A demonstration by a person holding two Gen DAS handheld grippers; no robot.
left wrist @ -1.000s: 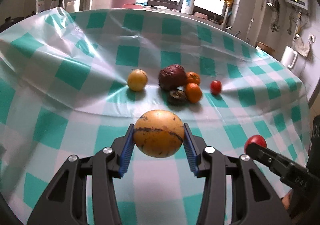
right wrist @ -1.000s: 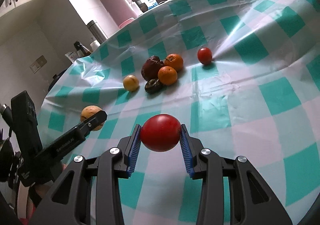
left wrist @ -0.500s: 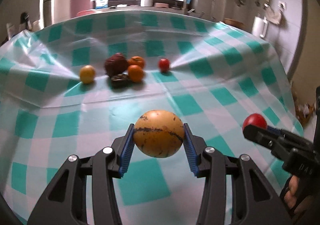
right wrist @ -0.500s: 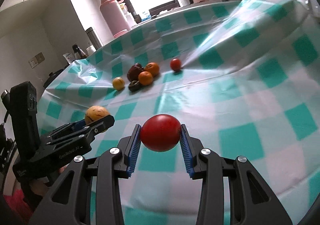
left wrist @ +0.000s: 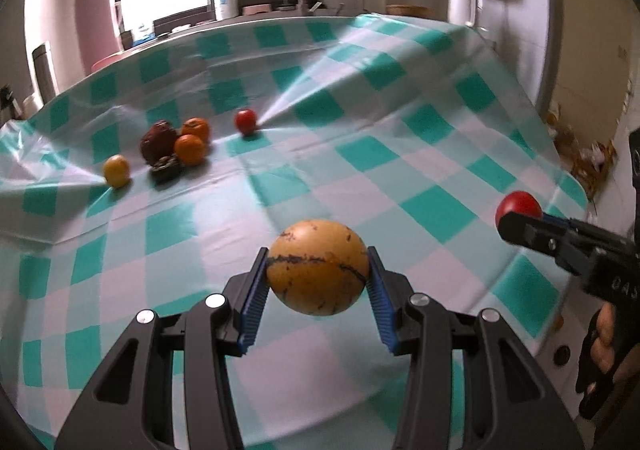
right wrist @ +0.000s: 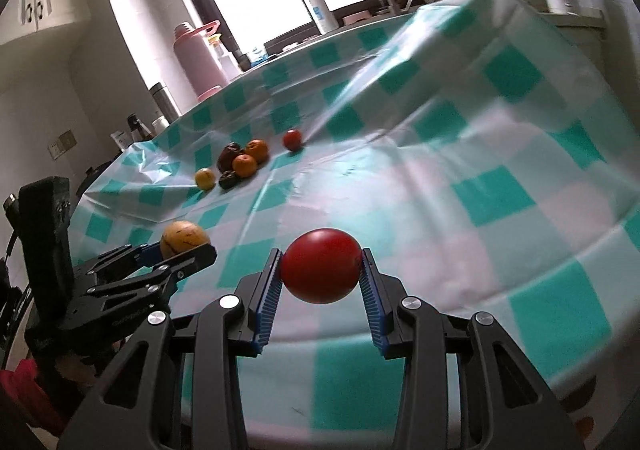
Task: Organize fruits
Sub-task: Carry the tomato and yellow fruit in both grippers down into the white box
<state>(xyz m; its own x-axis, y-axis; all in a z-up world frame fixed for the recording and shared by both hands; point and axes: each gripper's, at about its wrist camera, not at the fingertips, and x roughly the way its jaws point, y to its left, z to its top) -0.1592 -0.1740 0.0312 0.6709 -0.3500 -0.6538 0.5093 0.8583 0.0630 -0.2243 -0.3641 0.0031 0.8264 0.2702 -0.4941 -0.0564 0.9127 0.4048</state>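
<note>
- Fruits are sitting in two places: a cluster on the far left of the desk (left wrist: 400,186), and one fruit in each hand-held gripper, lifted over the near edge.
- Since a second ago both grippers have been pulling back from the cluster, which now looks smaller and farther off; I judge the two picked fruits are being carried away to be grouped elsewhere.
- The left hand-held gripper (left wrist: 317,282) is closing narrowly on a speckled yellow-orange fruit (left wrist: 317,277), pads pressing both its sides.
- The right hand-held gripper (right wrist: 320,270) is clamping a red tomato (right wrist: 320,265) the same way.
- Left behind are two oranges (left wrist: 191,142), a dark wrinkled fruit (left wrist: 157,142), a small yellow fruit (left wrist: 116,170) and a second, small tomato (left wrist: 245,121) standing just right of them.
</note>
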